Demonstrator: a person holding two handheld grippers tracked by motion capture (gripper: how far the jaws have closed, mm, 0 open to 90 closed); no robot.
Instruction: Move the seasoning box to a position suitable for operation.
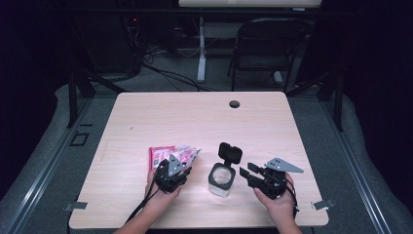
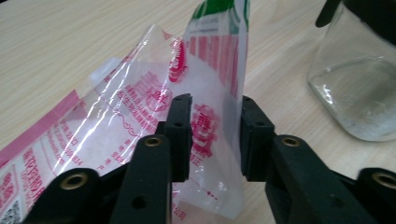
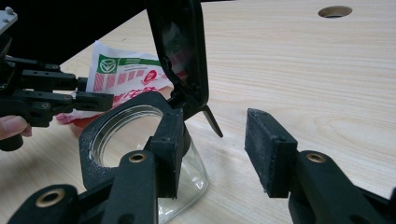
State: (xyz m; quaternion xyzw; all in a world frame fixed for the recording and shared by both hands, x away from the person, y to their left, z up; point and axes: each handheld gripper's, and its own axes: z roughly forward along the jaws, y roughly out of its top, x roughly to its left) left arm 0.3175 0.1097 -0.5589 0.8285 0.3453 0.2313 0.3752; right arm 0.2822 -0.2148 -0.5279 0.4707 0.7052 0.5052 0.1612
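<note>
Item: plastic pouch (image 2: 205, 112), upright between the left gripper (image 1: 176, 167) fingers, thinly pinched, beside the open glass jar (image 1: 222, 179). Right gripper (image 1: 253, 174) gapes empty. Risk: limp film slips; jar, unbraced on the desk (image 1: 195, 117), tips.

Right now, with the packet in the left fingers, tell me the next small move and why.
Probably carry the packet in the left gripper over the jar. Its lid is flipped up, the mouth is open, and the pads press the film from both sides. The right gripper sits open beside the jar, free to steady it.
</note>
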